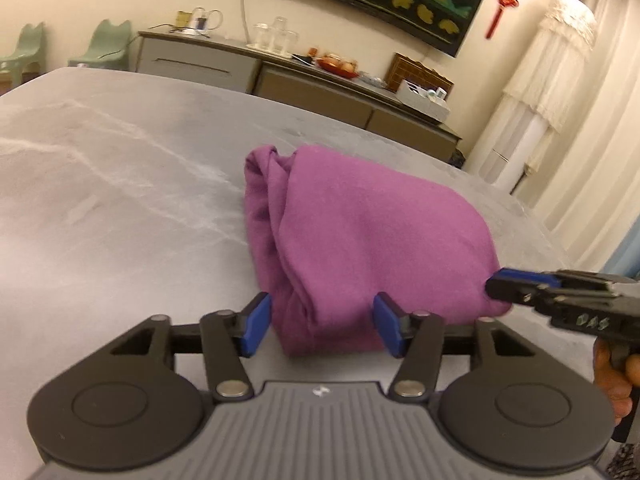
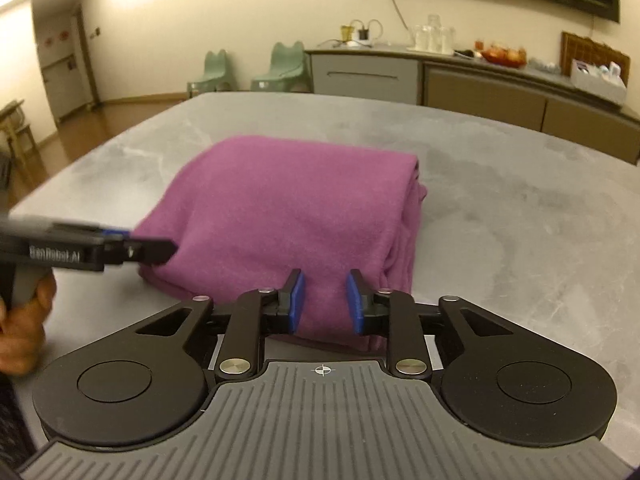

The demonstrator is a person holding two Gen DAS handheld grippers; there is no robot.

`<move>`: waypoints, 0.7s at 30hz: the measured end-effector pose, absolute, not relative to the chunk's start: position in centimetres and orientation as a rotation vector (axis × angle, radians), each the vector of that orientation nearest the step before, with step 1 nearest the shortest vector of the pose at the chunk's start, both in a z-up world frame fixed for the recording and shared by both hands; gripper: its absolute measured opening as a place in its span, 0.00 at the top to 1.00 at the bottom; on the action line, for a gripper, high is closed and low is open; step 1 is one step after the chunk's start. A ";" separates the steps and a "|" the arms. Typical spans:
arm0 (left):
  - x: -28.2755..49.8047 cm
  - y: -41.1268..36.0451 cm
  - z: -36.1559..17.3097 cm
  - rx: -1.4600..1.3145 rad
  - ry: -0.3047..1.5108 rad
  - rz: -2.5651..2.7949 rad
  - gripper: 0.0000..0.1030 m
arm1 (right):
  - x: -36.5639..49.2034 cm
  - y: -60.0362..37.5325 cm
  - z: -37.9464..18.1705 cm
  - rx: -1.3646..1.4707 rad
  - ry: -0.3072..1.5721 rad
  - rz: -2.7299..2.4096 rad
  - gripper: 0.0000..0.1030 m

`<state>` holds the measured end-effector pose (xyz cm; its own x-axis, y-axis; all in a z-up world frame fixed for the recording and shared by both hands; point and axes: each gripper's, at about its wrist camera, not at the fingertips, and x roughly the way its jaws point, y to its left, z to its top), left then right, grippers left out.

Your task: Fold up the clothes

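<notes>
A purple garment (image 1: pixel 360 232) lies folded into a thick bundle on the grey marbled table (image 1: pixel 120 208). My left gripper (image 1: pixel 323 322) stands open at the bundle's near edge, its blue pads (image 1: pixel 256 324) apart on either side of the cloth without pressing it. In the right wrist view the same garment (image 2: pixel 288 208) shows its stacked folds on the right side. My right gripper (image 2: pixel 325 300) is open too, with the near edge of the cloth between its pads (image 2: pixel 297 300). Each gripper's tip appears in the other's view, right (image 1: pixel 496 285) and left (image 2: pixel 170 246), beside the bundle's corners.
A grey sideboard (image 2: pixel 480 88) along the far wall carries glassware, a kettle and a fruit bowl. Two green chairs (image 2: pixel 280 68) stand behind the table. A white tasselled lamp (image 1: pixel 552 80) and curtains are at the right. A person's hand (image 2: pixel 24 320) holds the left gripper's handle.
</notes>
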<state>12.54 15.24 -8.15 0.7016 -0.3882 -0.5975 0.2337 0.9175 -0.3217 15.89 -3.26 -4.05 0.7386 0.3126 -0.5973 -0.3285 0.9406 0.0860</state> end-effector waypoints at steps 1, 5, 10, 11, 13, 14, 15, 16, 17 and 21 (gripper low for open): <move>11.5 15.2 -7.7 -0.224 0.712 -0.339 0.26 | 15.2 -3.5 -3.3 -0.012 0.640 0.344 0.45; 7.5 13.7 -6.3 -0.158 0.685 -0.285 0.00 | 12.2 -4.4 -1.6 -0.030 0.617 0.319 0.16; 6.0 11.1 -6.6 -0.169 0.780 -0.304 0.00 | 11.3 -4.6 -2.1 -0.065 0.664 0.234 0.15; 5.8 10.5 -6.7 -0.173 0.804 -0.308 0.00 | 11.0 -4.6 -2.1 -0.070 0.666 0.230 0.15; 5.4 9.3 -7.0 -0.155 0.842 -0.299 0.00 | 10.2 -4.7 -2.1 -0.079 0.653 0.229 0.13; 5.2 8.7 -7.0 -0.144 0.853 -0.296 0.00 | 9.8 -4.7 -2.0 -0.081 0.646 0.227 0.13; 4.8 8.5 -6.8 -0.142 0.856 -0.302 0.00 | 9.6 -4.7 -2.0 -0.083 0.641 0.225 0.12; 4.5 8.3 -6.7 -0.139 0.858 -0.308 0.00 | 9.3 -4.7 -2.0 -0.083 0.638 0.224 0.12; 4.0 7.9 -6.3 -0.137 0.858 -0.308 0.00 | 9.0 -4.8 -1.9 -0.084 0.637 0.222 0.12; 3.9 7.2 -4.2 -0.142 0.838 -0.307 0.00 | 8.3 -5.2 -1.6 -0.084 0.632 0.212 0.12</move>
